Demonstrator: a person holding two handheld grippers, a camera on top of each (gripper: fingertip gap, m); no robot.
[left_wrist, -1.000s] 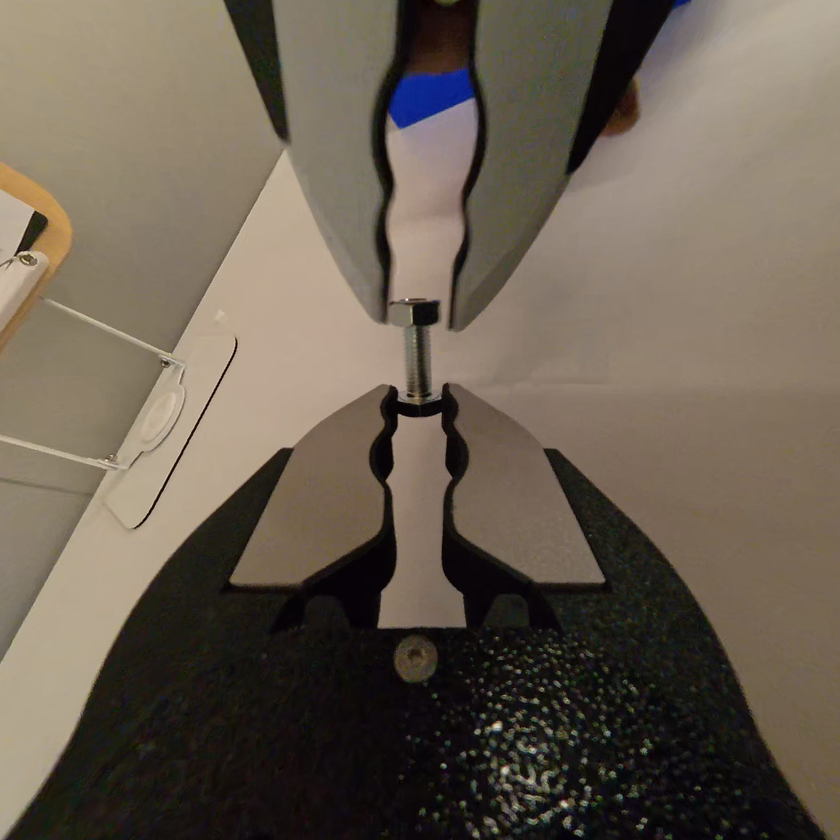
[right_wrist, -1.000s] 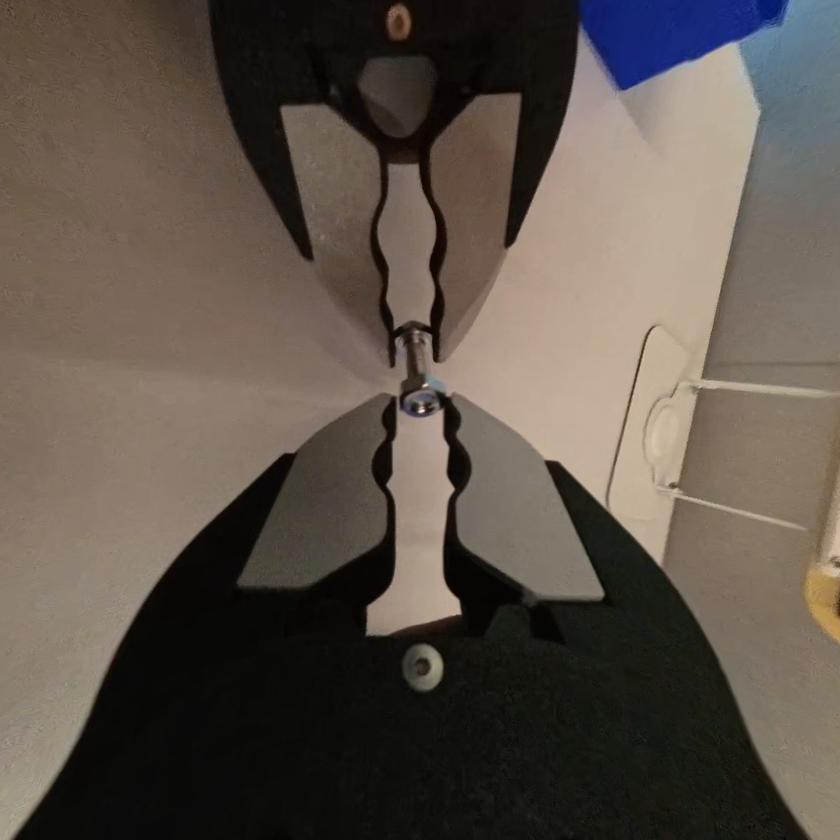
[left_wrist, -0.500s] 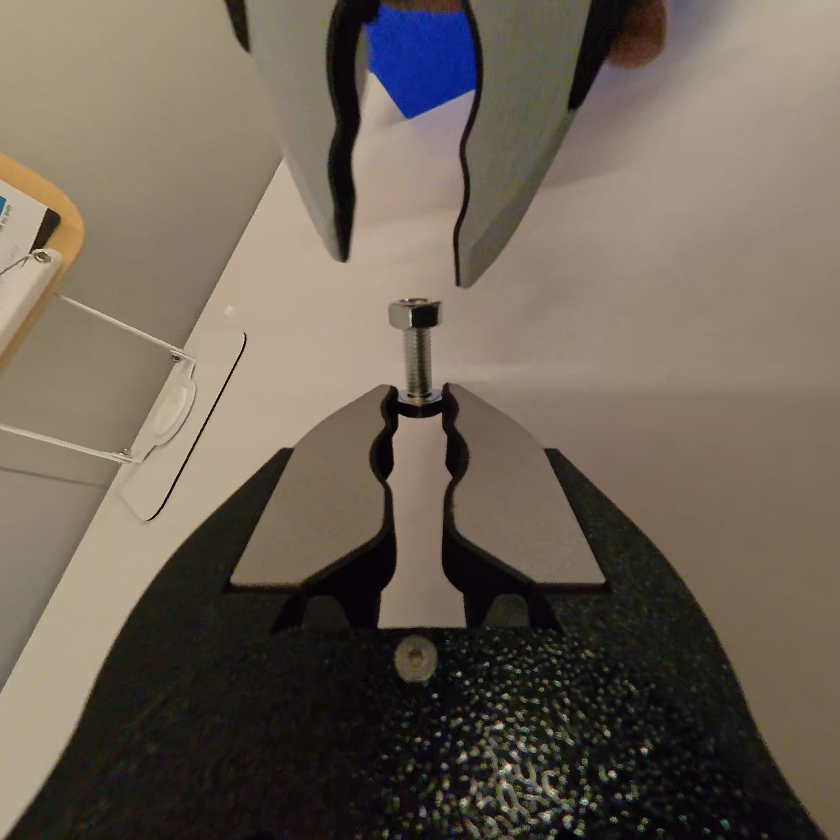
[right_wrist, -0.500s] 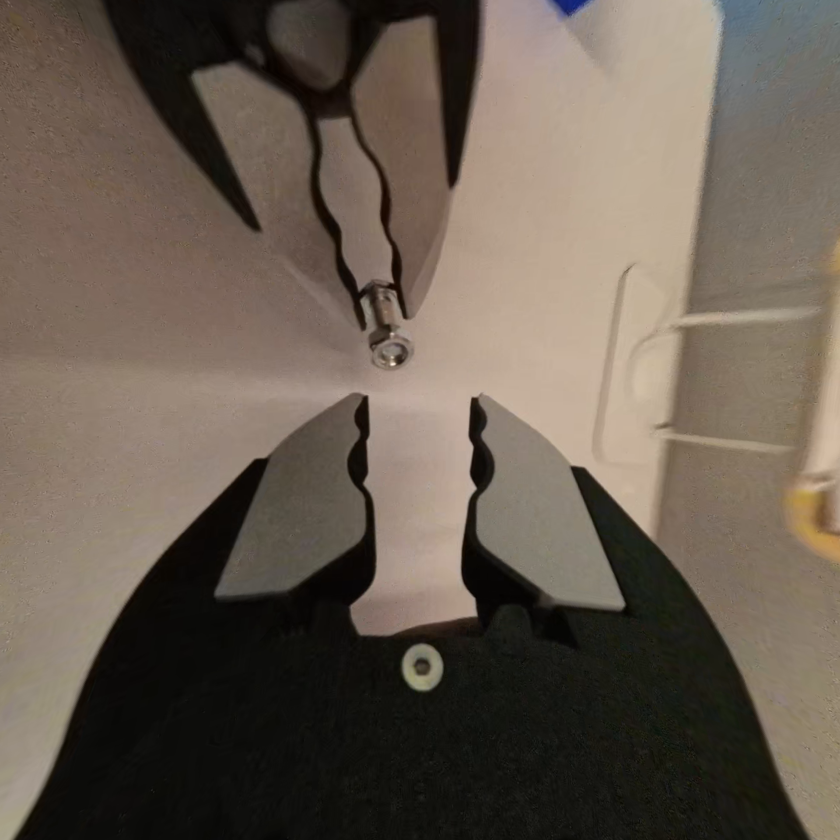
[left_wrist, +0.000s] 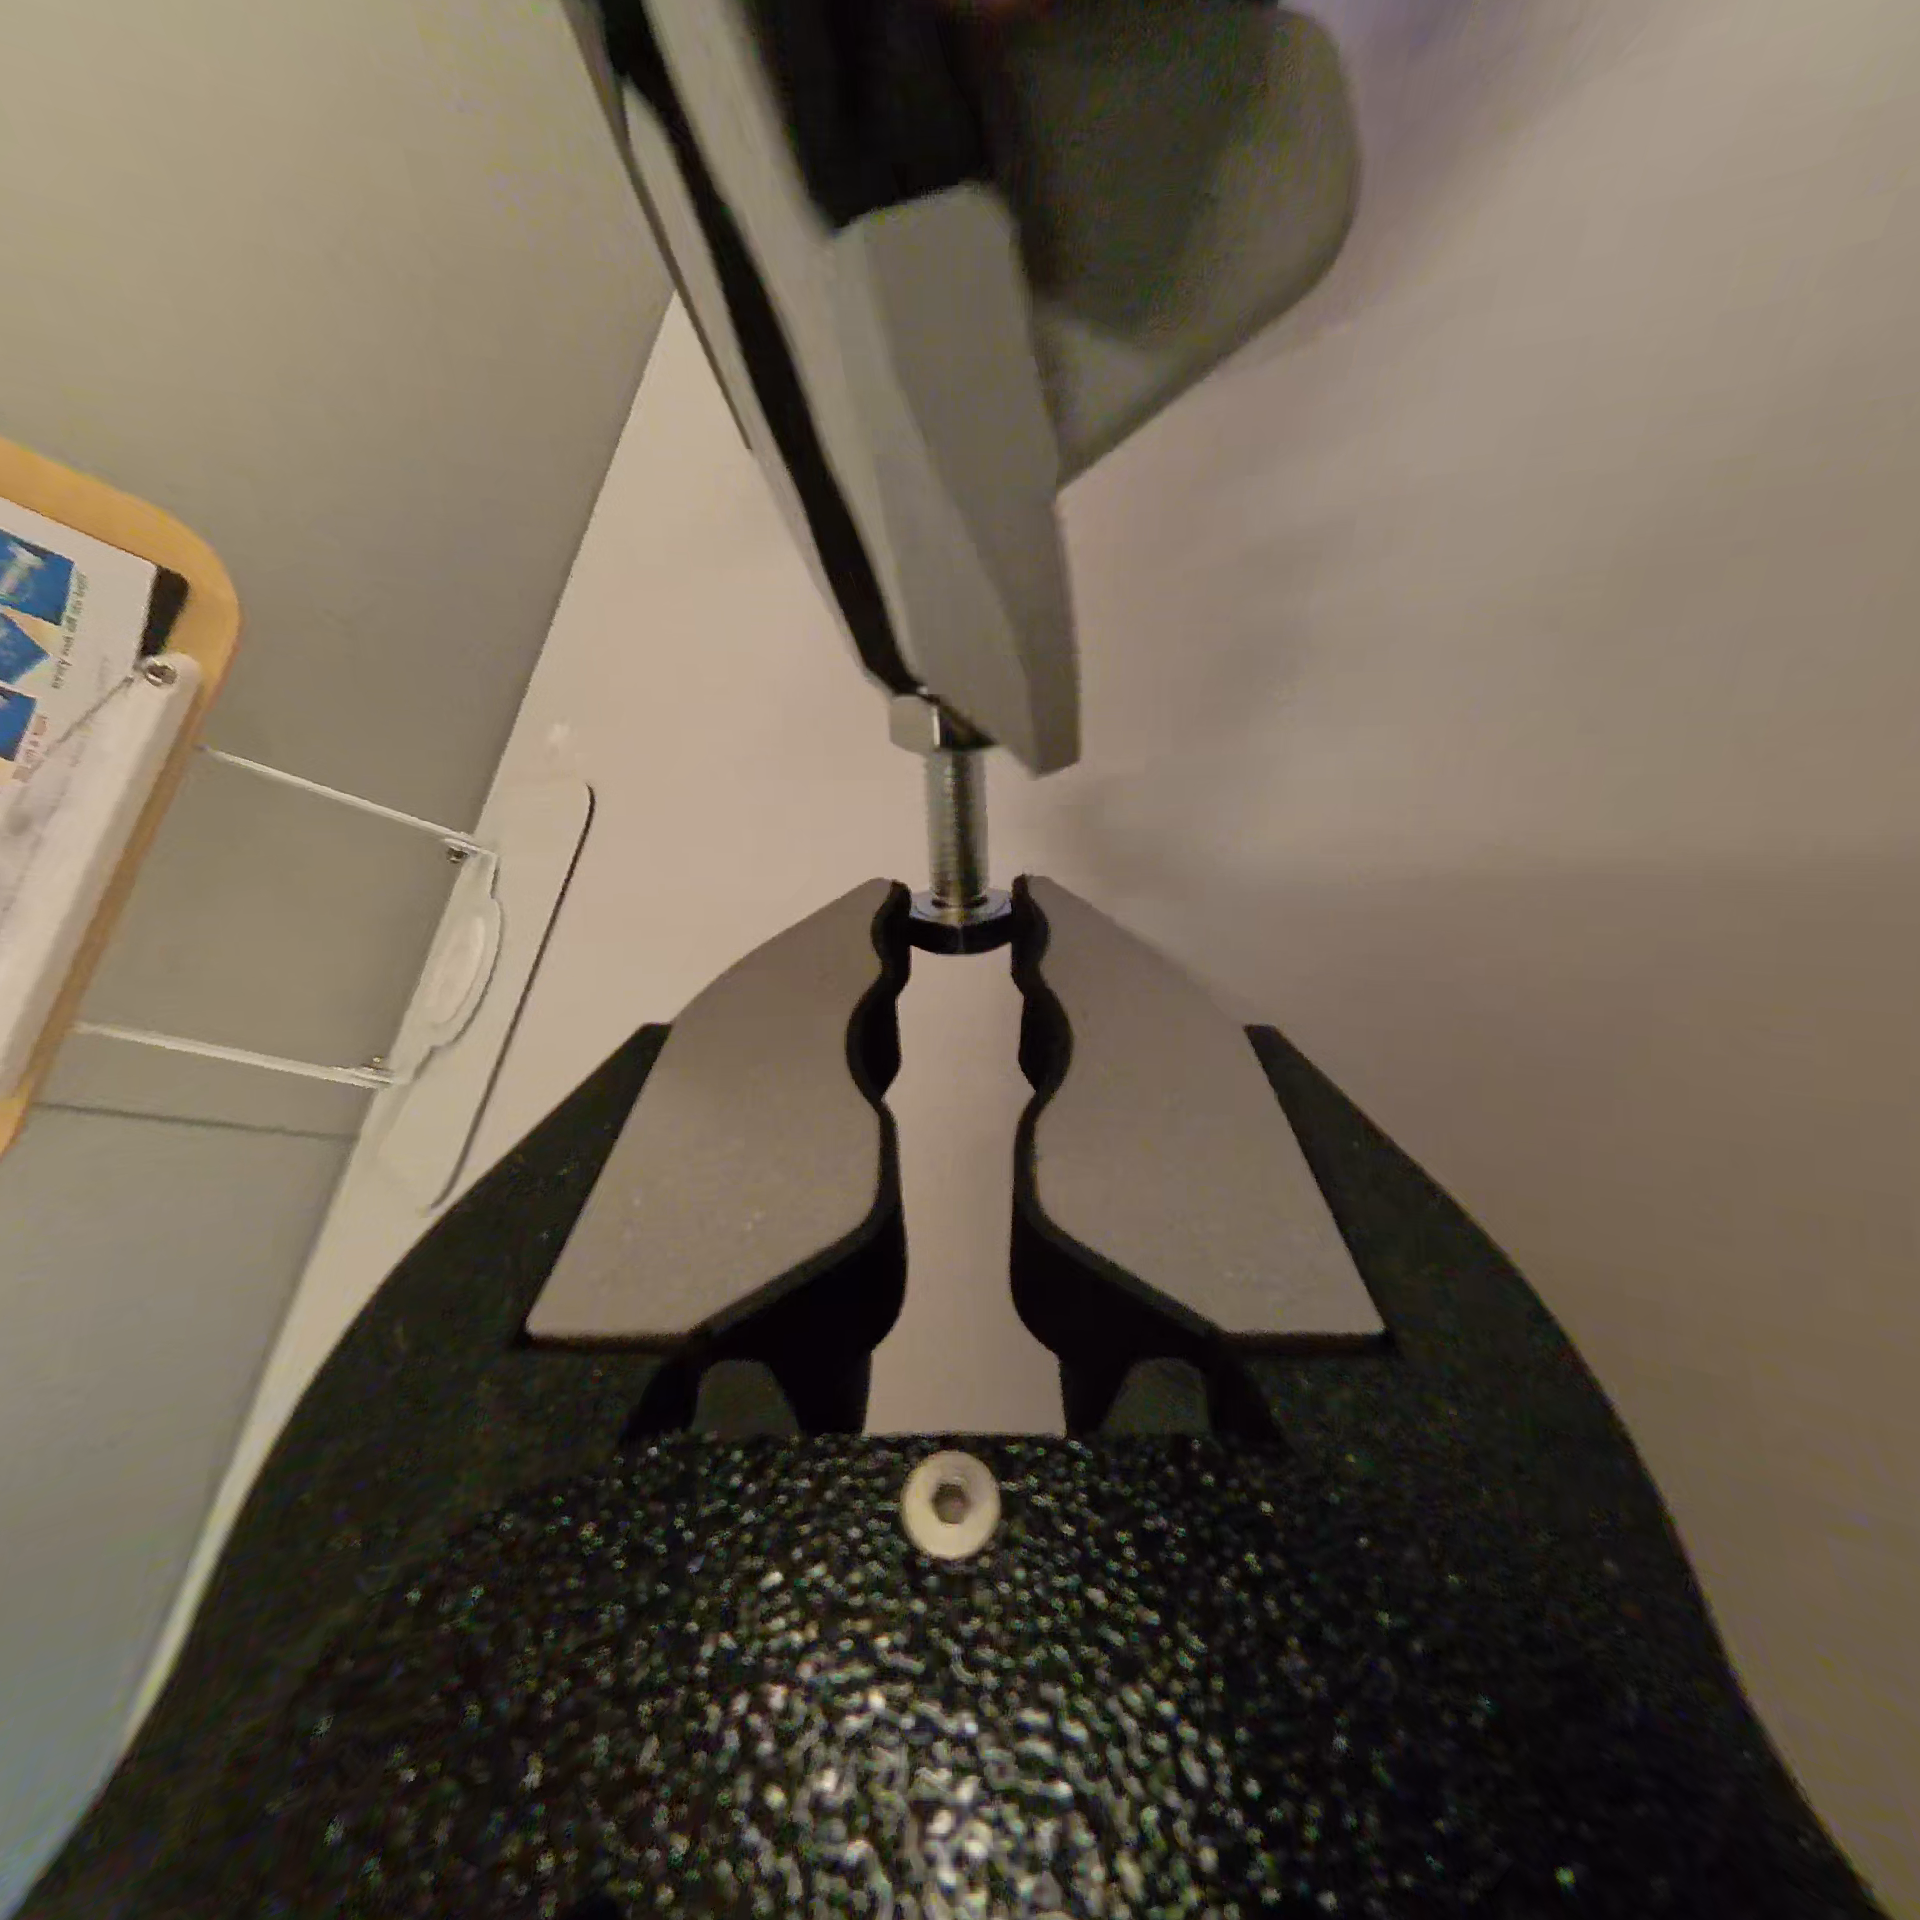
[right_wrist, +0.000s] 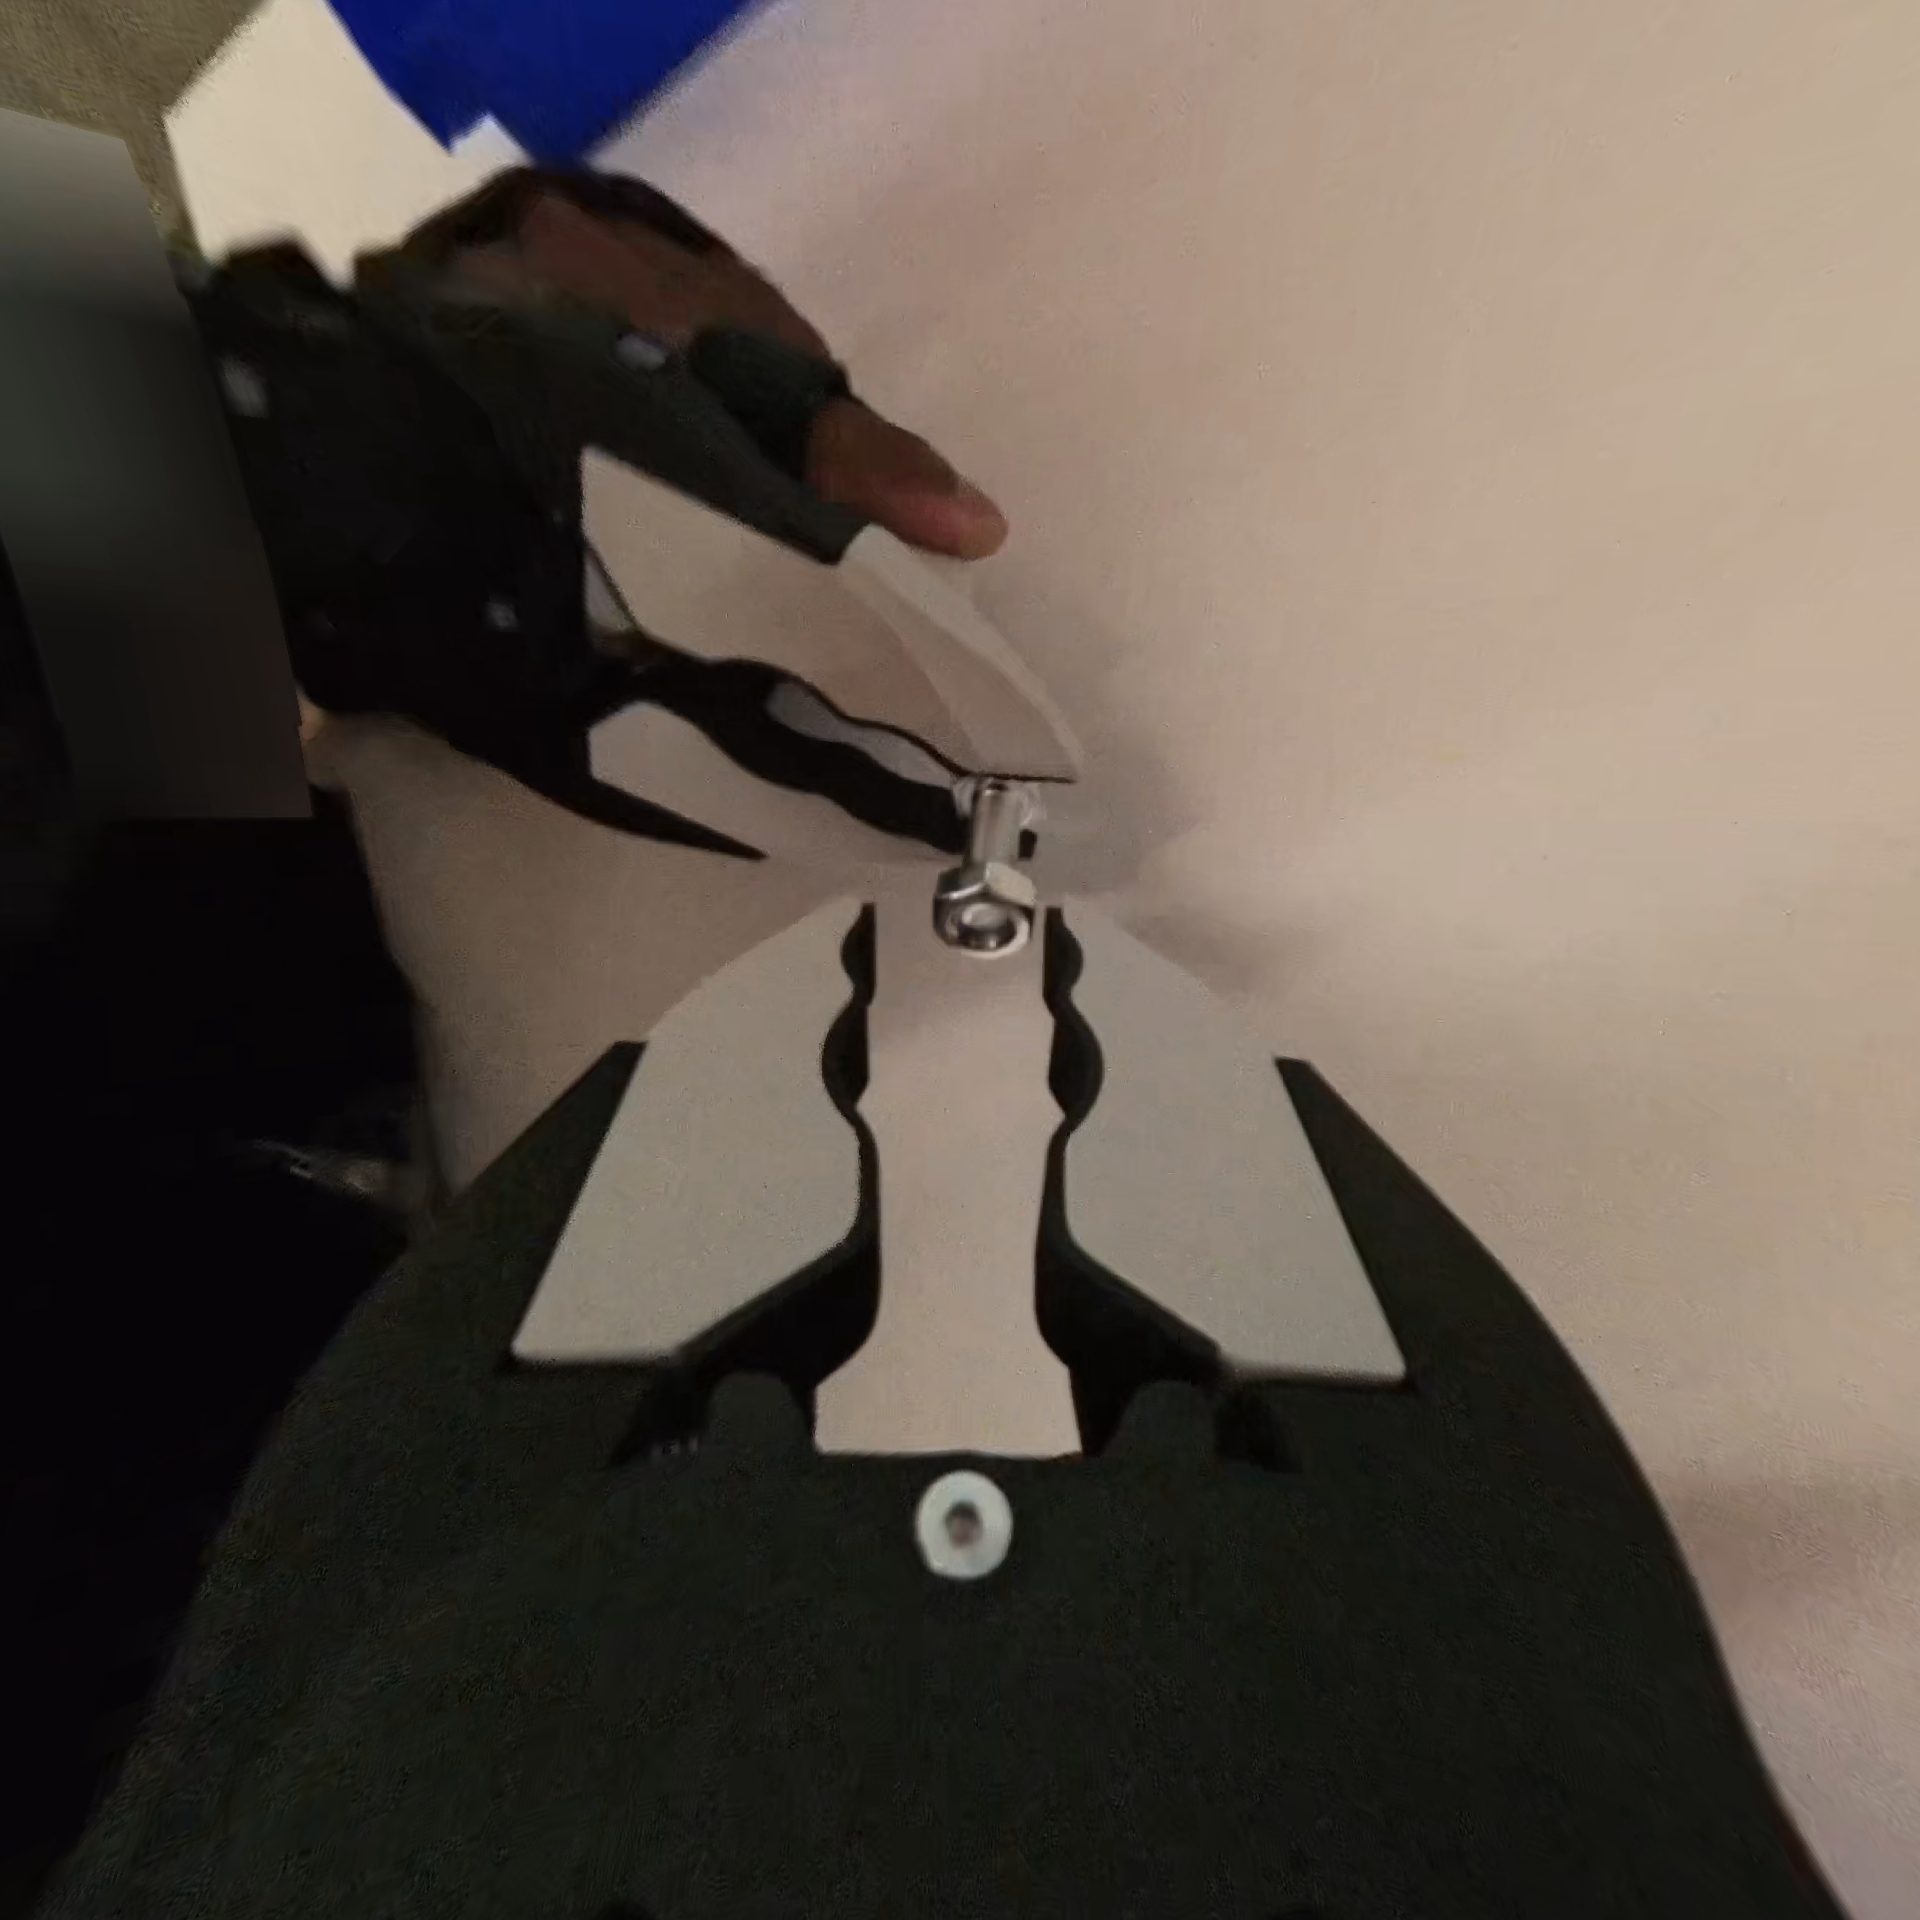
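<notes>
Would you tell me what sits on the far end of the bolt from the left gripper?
A hex nut is threaded on the far end of the bolt, between the right gripper's open fingers; the left gripper grips the bolt head, which is partly covered.

The right gripper (right_wrist: 956, 920) stands with its grey fingers (right_wrist: 727, 1122) parted, a small silver hex nut (right_wrist: 982, 906) on a short silver threaded bolt (right_wrist: 985, 821) between the tips, nearer the right one, gaps visible. Beyond the tips the left gripper (right_wrist: 1003, 800), held by a hand in a black fingerless glove (right_wrist: 727, 416), clamps the bolt's far end over a white tabletop (right_wrist: 1455, 520).
</notes>
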